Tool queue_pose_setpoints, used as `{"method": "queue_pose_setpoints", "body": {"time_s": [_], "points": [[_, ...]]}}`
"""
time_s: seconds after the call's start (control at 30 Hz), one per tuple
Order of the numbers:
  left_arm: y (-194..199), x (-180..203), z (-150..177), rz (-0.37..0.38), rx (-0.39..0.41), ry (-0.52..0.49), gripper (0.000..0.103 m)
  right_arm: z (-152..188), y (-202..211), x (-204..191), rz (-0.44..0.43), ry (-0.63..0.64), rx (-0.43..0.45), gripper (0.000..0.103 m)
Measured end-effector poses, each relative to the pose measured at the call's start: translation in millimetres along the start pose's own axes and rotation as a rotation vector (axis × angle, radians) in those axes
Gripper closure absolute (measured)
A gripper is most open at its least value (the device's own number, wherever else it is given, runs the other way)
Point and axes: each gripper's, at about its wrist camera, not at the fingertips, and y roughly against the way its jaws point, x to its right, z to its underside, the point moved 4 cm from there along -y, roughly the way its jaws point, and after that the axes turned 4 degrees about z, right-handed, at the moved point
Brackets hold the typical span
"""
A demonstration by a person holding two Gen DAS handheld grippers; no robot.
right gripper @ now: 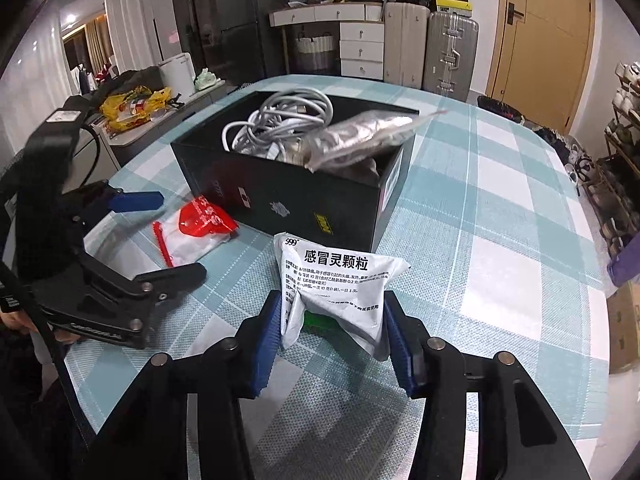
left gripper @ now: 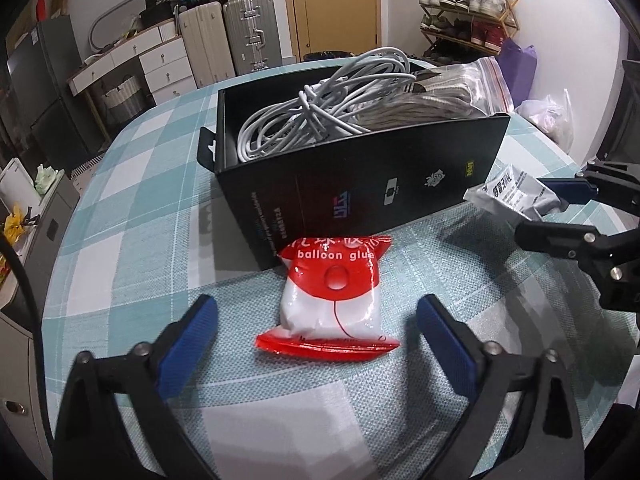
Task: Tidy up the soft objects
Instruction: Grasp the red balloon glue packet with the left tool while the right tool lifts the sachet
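Left gripper (left gripper: 316,312) spread wide, 2 fingers flanking the balloon glue packet (left gripper: 335,300) lying flat between them, untouched. Right gripper (right gripper: 330,322) clamped on the crumpled white sachet (right gripper: 340,284), black box (right gripper: 288,176) beyond fingertips.

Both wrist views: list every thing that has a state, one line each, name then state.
Left gripper: open, fingers either side of the glue packet, not touching it.
Right gripper: shut on the medicine sachet.
Glue packet: sealed, lying flat on the table.
Medicine sachet: sealed, crumpled, pinched.
Box: open-topped, partly filled.
Cable: coiled, in the box.
Zip bag: in the box, sticking out.
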Motion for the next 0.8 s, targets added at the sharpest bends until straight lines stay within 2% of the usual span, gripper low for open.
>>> {"method": "queue_pose_setpoints", "body": {"time_s": [0.23,0.3,0.4,0.8], "points": [[1.7,1.4,1.3,0.012,0.002,0.001,0.027,-4.3,6.2,-0.3,-0.002,0.0,0.02,0.054],[3.1,2.0,1.7,0.019,0.005,0.003,0.043,-5.0,7.3,-0.4,-0.004,-0.001,0.024,0.054],[7.0,2.6,2.2,0.032,0.019,0.008,0.048,-6.4,9.0,-0.8,-0.007,0.001,0.031,0.054],[23.2,4.1,2.0,0.057,0.065,0.019,0.051,-9.8,21.1,-6.5,-0.019,0.019,0.071,0.054]]}}
